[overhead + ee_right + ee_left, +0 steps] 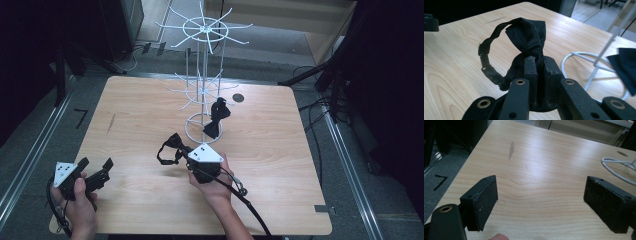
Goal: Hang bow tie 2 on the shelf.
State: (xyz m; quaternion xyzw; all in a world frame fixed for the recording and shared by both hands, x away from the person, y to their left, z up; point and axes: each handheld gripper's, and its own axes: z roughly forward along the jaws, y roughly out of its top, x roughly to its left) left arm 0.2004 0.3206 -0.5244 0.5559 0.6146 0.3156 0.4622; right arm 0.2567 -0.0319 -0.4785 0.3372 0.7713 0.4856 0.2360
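High view
Surface (280,200): pale wood with rounded corners, dark floor around it.
Rack (202,75): white wire stand with spoke arms, standing on a ring base at about 12 o'clock from the surface's middle.
Hung bow tie (216,119): black, dangling from a low arm of the rack, over the ring base.
Right gripper (184,151): near the middle of the surface, jaws pointing toward 10 o'clock, clamped on a second black bow tie (171,145) whose strap loops out at 9 o'clock from the jaws.
Right hand (215,187): under the gripper's body, the cable trailing toward 5 o'clock.
Left gripper (95,168): at the 8 o'clock corner of the surface, jaws spread, pointing toward 2 o'clock, well apart from the bow tie.
Left hand (80,205): wrapped around the left gripper's body.

Left gripper view
Jaws: released, standing wide, bare wood between them.
Ring base: a curve of white wire at 2 o'clock.
Mark: a grey streak on the wood at 11 o'clock.

Right gripper view
Jaws: pressed together on the bow tie's knot, with black cloth bunched above and below them.
Strap: arcs from the top of the cloth round to 9 o'clock and back down to the jaws; whether it touches the wood cannot be told.
Ring base: at 3 o'clock, just beside the jaws, the hung bow tie's edge beyond it.
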